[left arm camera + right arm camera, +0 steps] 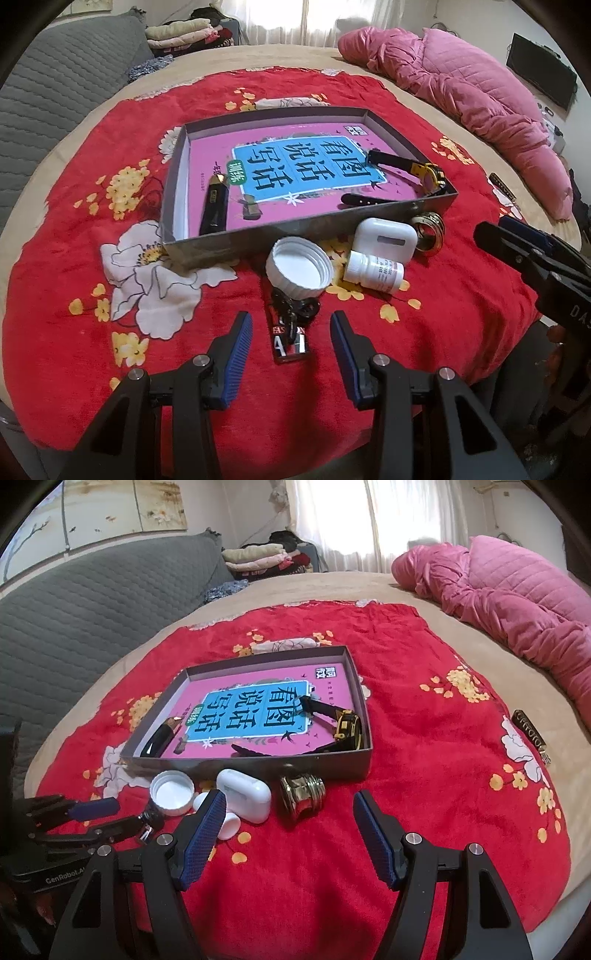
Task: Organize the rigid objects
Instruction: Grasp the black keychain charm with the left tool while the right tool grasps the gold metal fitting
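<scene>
A grey box [295, 236] [258, 766] with a pink book cover inside holds a black-and-yellow watch [424, 173] [345, 725] and a black lighter [214, 210] [159, 740]. In front of it lie a white cap [299, 269] [171, 792], a white earbud case [386, 238] [245, 799], a small white bottle [373, 271] [227, 825], a brass fitting [428, 230] [301, 797] and a keychain tag [290, 336]. My left gripper [291, 332] is open over the tag. My right gripper [290, 812] is open just before the brass fitting.
The objects lie on a red flowered cloth [74, 258] [424, 775] on a beige bed. A pink quilt [461, 92] [517, 602] lies far right, a grey sofa [92, 602] to the left. A dark metal tag [530, 733] lies at the cloth's right edge.
</scene>
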`<state>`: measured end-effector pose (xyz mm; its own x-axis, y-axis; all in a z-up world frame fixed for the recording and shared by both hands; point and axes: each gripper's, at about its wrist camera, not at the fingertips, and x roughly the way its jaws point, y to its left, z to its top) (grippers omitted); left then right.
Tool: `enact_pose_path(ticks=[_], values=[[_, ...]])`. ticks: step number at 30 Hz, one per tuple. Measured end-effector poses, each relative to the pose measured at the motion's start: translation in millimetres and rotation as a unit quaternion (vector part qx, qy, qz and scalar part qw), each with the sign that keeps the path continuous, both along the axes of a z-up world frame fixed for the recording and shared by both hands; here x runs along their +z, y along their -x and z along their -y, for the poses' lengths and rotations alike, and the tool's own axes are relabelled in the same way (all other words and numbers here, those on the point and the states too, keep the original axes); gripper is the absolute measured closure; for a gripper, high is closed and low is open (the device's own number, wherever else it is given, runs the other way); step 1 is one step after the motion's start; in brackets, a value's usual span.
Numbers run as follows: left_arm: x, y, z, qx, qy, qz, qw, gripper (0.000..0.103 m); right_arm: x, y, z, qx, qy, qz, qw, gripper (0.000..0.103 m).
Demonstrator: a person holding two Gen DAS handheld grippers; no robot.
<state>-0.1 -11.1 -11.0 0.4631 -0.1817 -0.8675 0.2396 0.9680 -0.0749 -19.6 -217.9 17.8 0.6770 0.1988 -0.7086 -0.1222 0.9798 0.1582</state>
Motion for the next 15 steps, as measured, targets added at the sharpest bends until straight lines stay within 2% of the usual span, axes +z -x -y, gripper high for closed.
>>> enact_pose_path(ticks=[15], values=[[-21,-17,2,0.009,0.015,-0.025,0.9995,0.060,-23,-12,-1,0.002,0.004,-0.025,1.000,0.030]])
